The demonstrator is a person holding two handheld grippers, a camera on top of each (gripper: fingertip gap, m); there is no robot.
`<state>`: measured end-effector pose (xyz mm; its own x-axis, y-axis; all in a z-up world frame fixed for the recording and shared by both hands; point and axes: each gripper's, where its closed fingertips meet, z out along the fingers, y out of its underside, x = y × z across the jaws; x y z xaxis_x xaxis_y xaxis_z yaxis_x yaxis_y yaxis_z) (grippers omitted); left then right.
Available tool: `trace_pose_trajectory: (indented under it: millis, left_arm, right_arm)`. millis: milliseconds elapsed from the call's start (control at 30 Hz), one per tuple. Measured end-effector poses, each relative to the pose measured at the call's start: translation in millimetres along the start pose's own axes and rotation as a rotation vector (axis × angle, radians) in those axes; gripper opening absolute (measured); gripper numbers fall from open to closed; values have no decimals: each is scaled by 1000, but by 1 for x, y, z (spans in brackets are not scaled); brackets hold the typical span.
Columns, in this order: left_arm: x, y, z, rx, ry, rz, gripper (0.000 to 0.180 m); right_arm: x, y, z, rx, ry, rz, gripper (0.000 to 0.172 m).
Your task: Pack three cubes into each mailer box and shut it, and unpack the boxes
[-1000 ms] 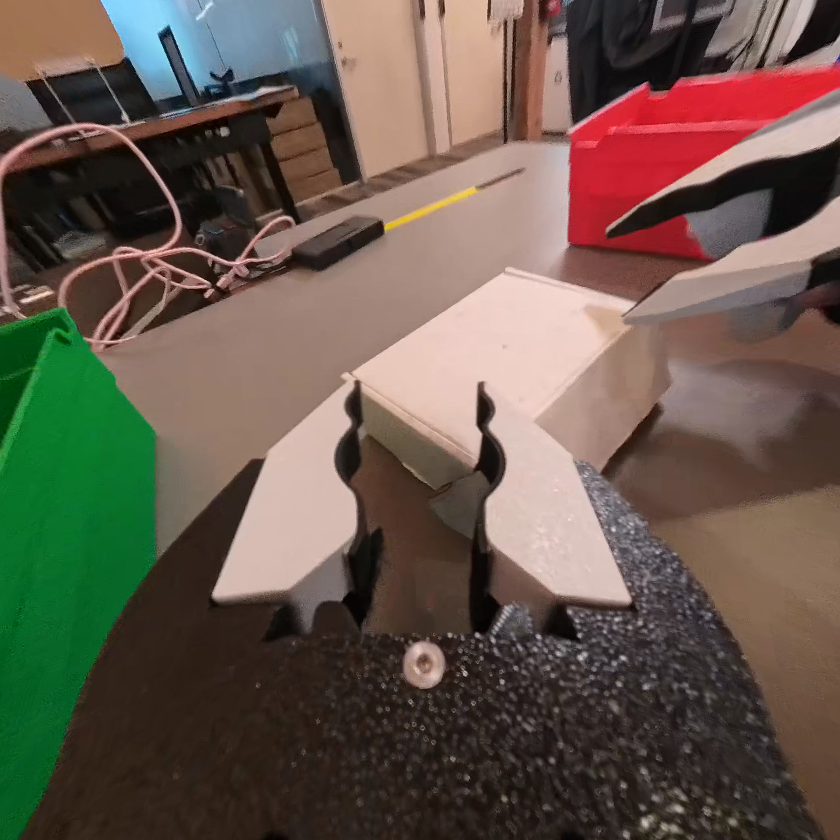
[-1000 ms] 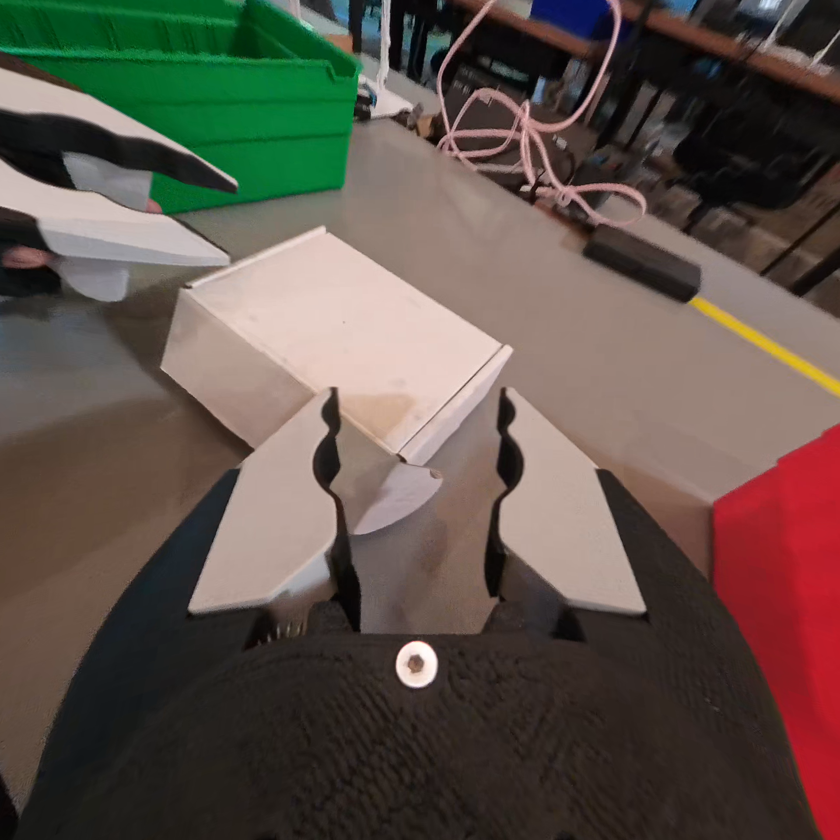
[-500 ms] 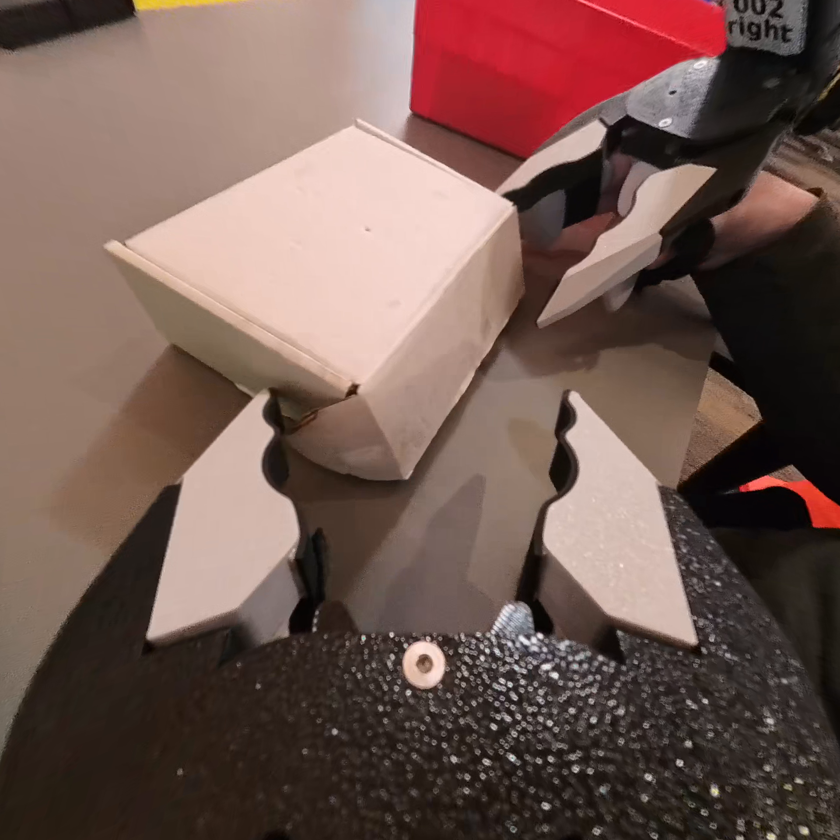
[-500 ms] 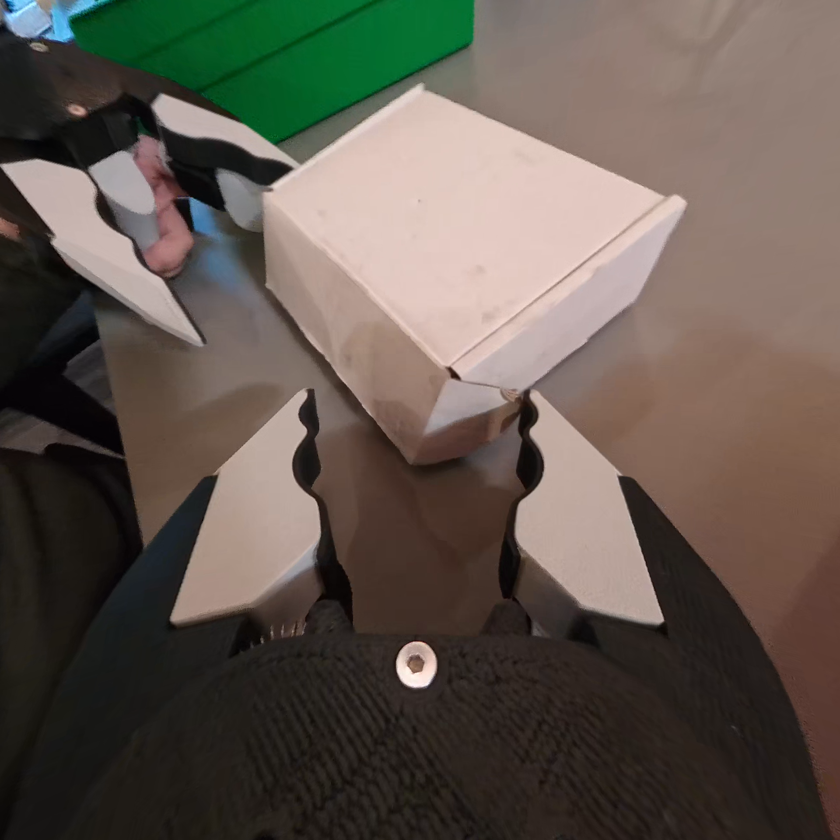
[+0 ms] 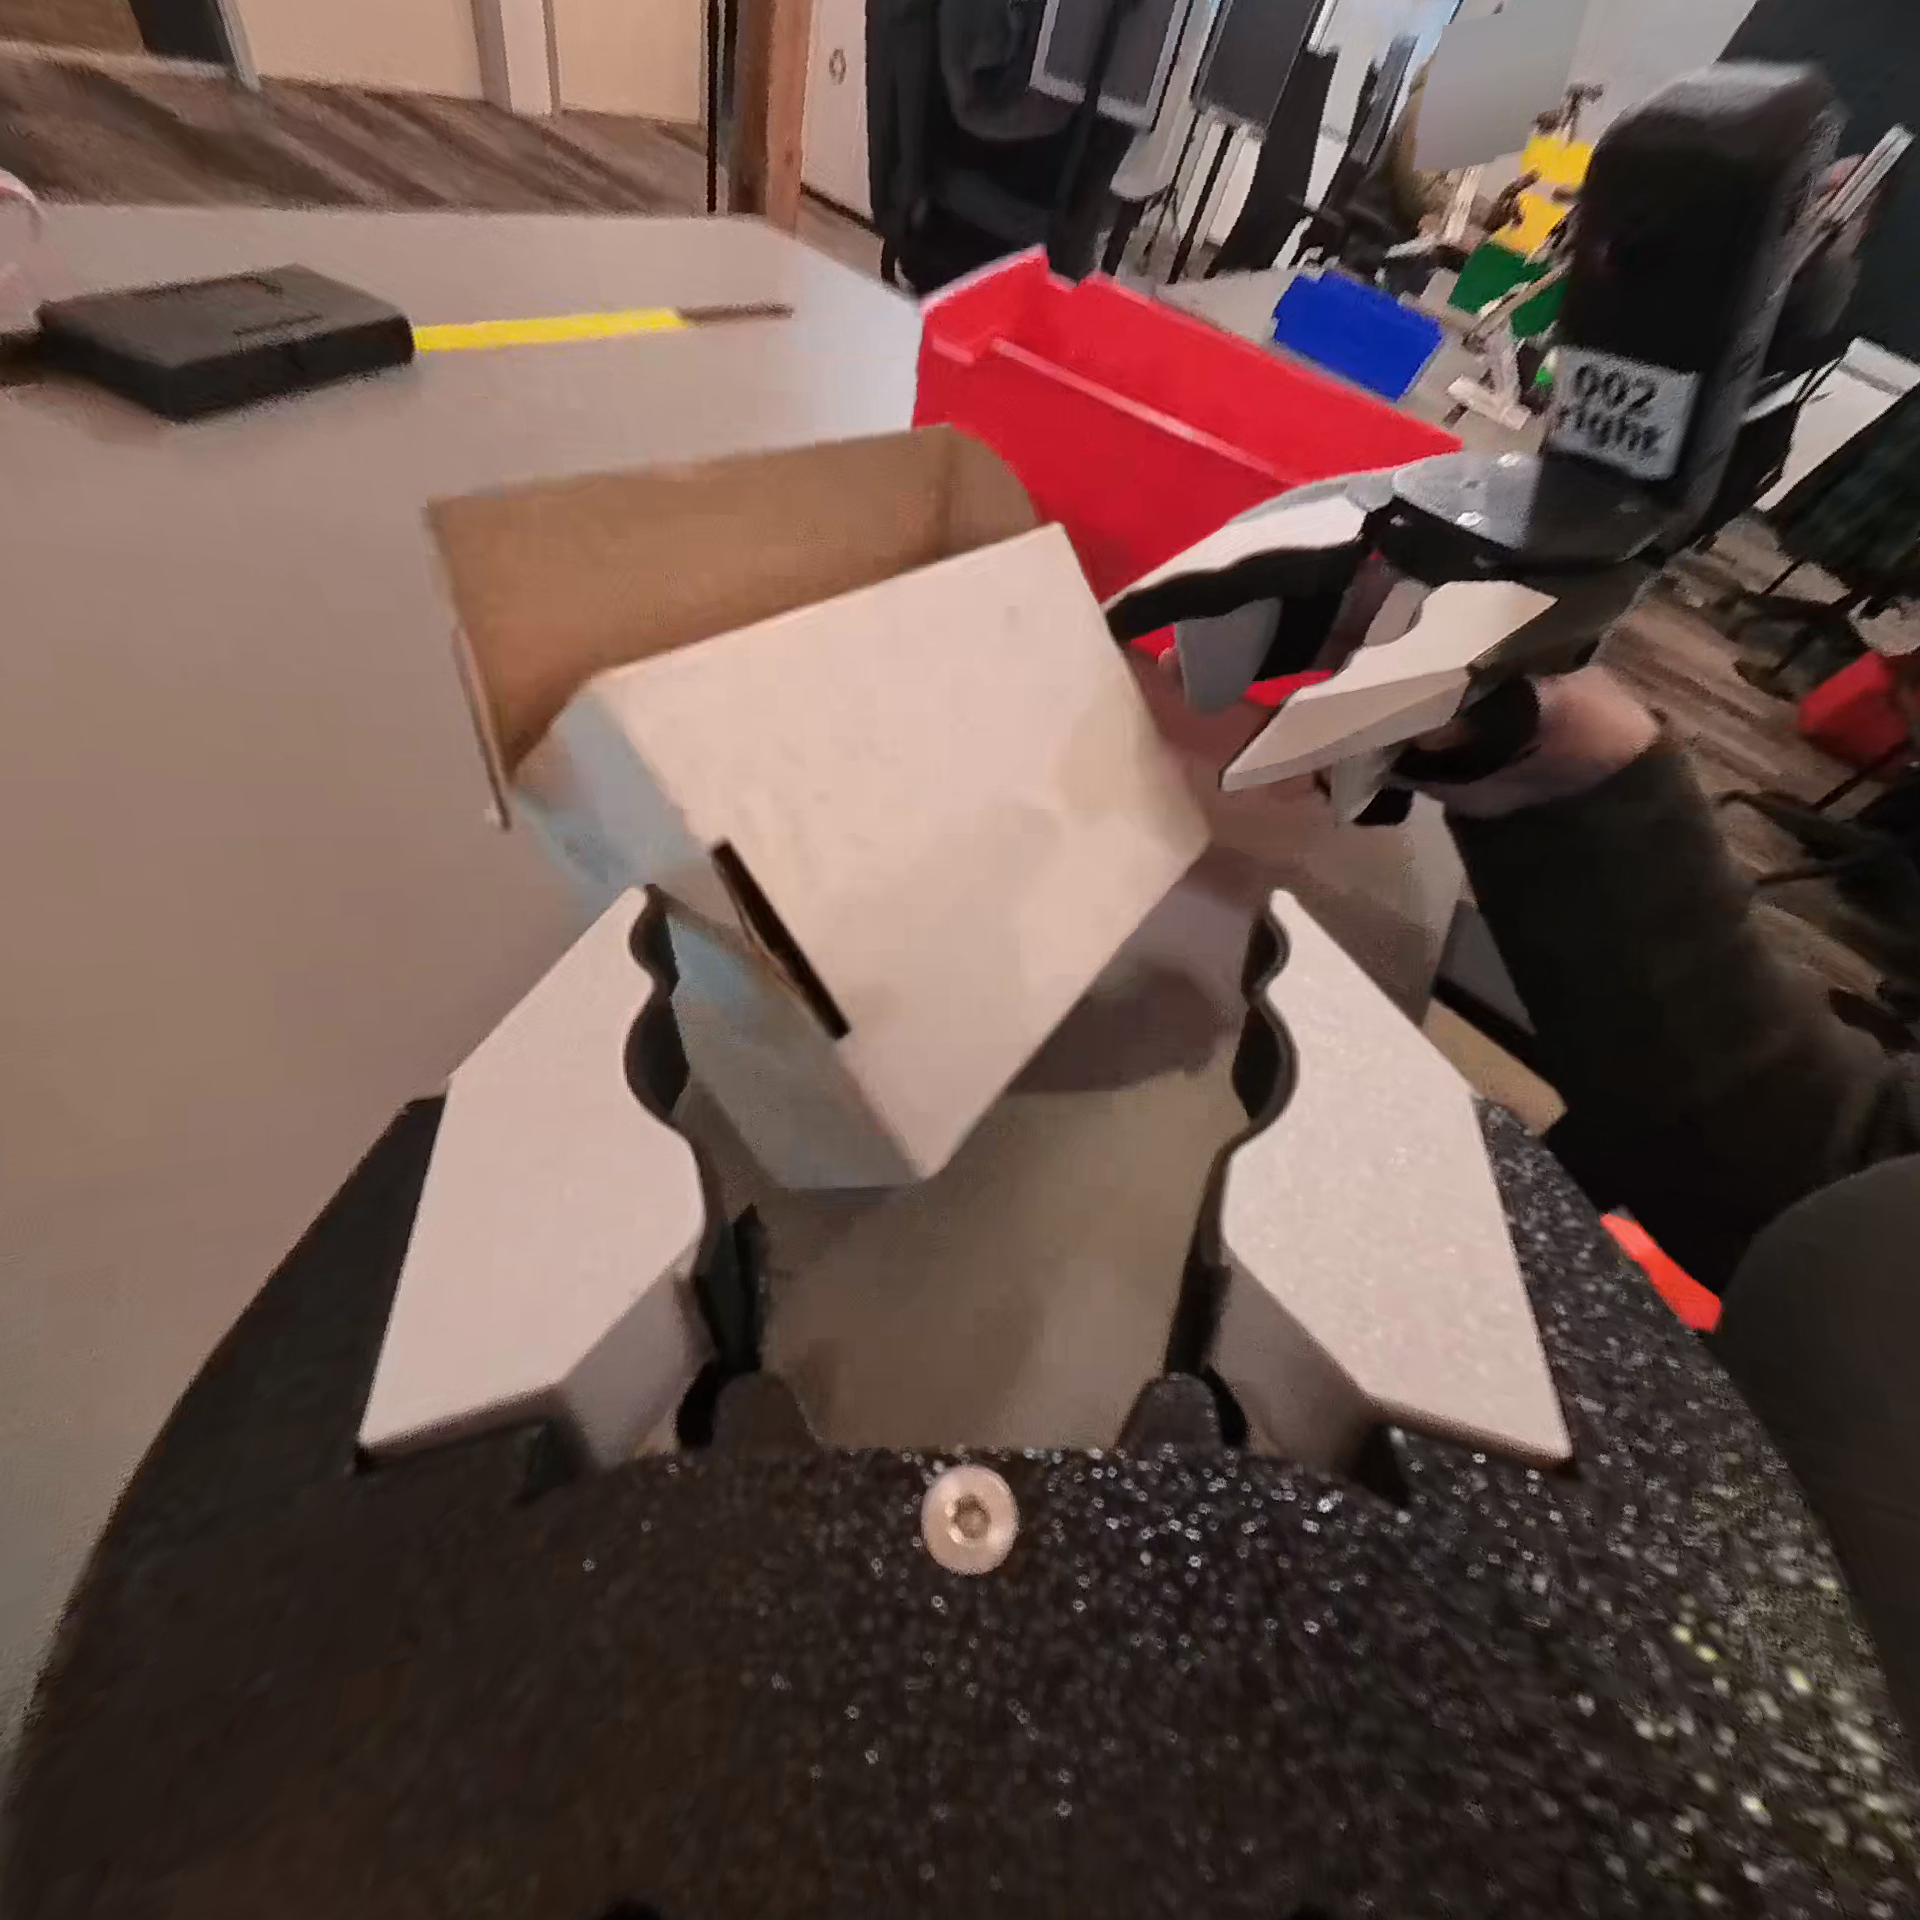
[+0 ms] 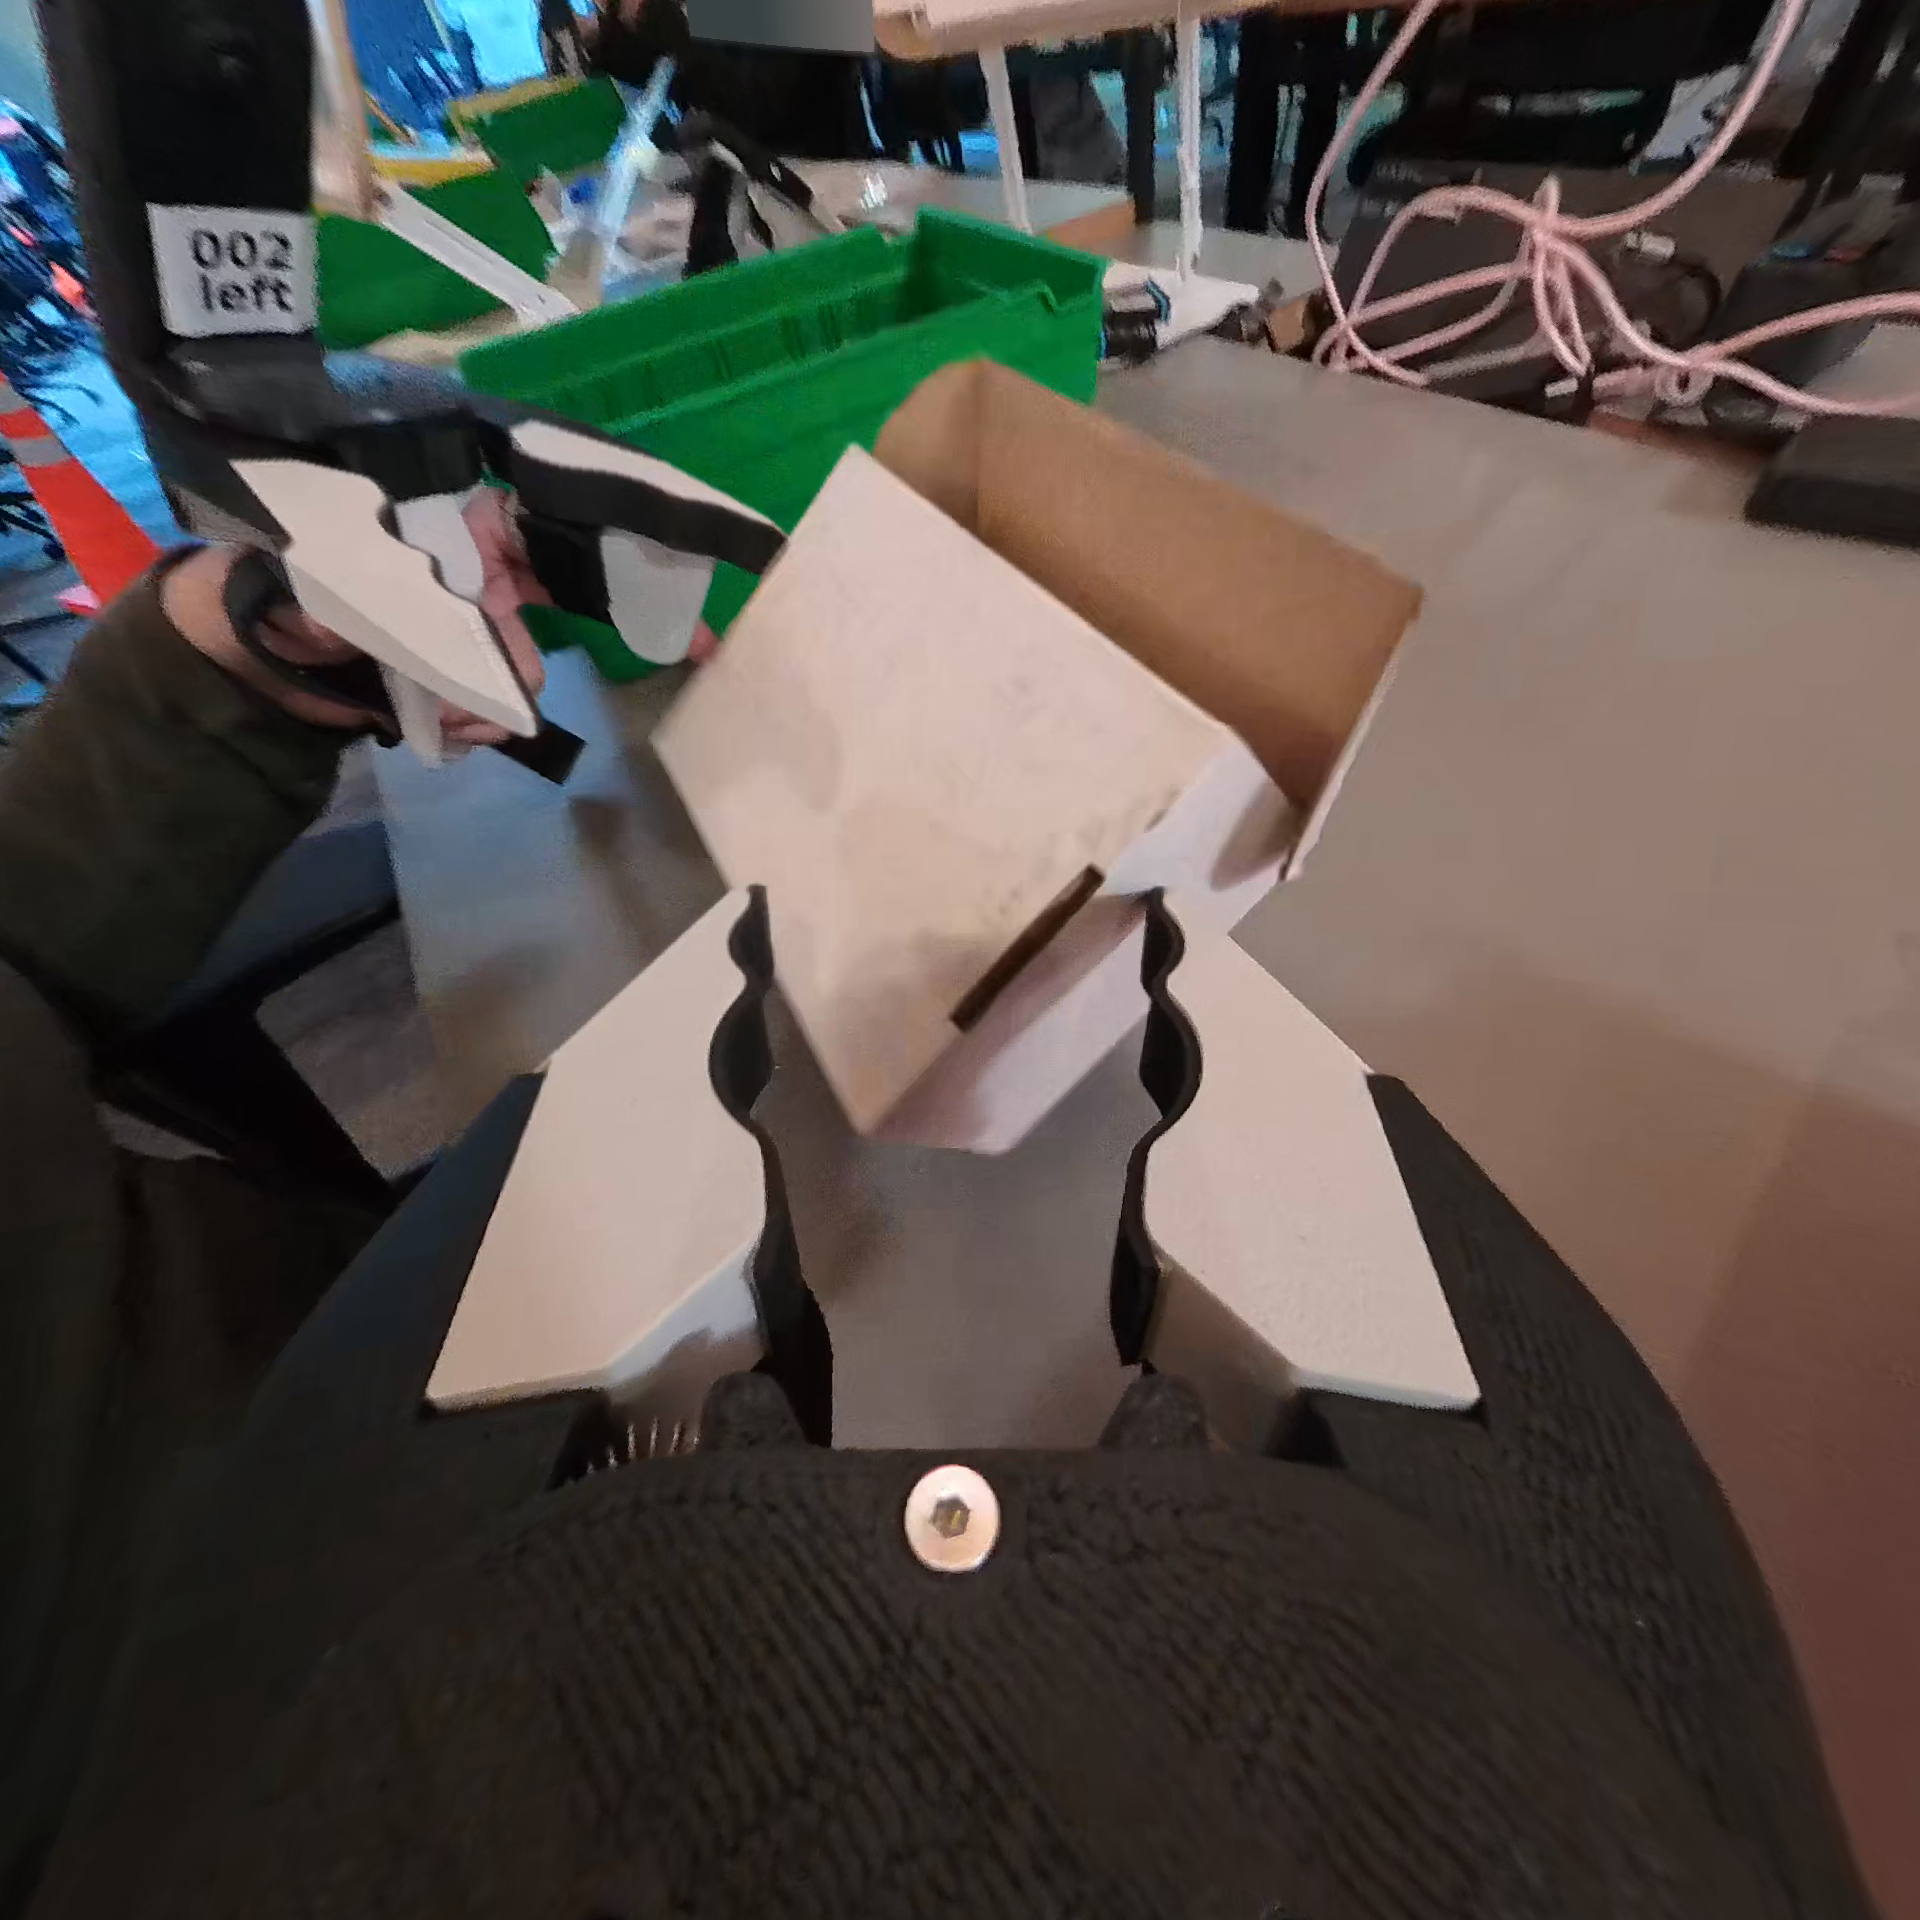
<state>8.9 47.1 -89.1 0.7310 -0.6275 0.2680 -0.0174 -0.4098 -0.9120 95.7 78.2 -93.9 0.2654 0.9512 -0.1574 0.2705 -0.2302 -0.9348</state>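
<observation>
A grey table is seen under soft, even light. Behind it, a wooden post and cream doors are found beside dark garments hung in a row. Beyond its far edge, a second table is set.

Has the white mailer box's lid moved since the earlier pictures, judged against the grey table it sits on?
Yes. The lid has swung up off the mailer box, baring its brown inside above the table; earlier it lay shut and flat.
</observation>
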Motion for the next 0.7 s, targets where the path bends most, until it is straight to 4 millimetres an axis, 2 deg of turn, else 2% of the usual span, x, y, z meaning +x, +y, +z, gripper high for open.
trace_pose_trajectory:
  millis: [167, 267, 333, 367, 433, 567, 633, 700]
  left_arm:
    - [-6, 33, 13, -111, -35, 5, 108]
    - [-6, 35, 15, -91, -55, 8, 104]
    - [-19, 28, 14, -52, -159, 62, 86]
    - [-27, 25, 11, -35, -230, 115, 78]
    - [-29, 18, 7, 6, -293, 251, 60]
    - [-20, -10, -12, 235, -461, 660, 32]
    - [-17, -4, -15, 241, -503, 771, 27]
    - [-29, 19, -9, 116, -506, 728, 26]
  right_arm:
    - [6, 22, 8, -86, 40, -7, 72]
    - [9, 27, 9, -100, 76, -32, 70]
    - [15, 23, 8, -88, 133, -91, 61]
    - [17, 21, 8, -82, 163, -134, 56]
    - [20, 14, 6, -47, 219, -230, 47]
    - [23, -1, -2, 54, 369, -480, 30]
    - [23, 5, -3, 46, 412, -548, 28]
    - [24, 23, 4, -29, 395, -530, 27]
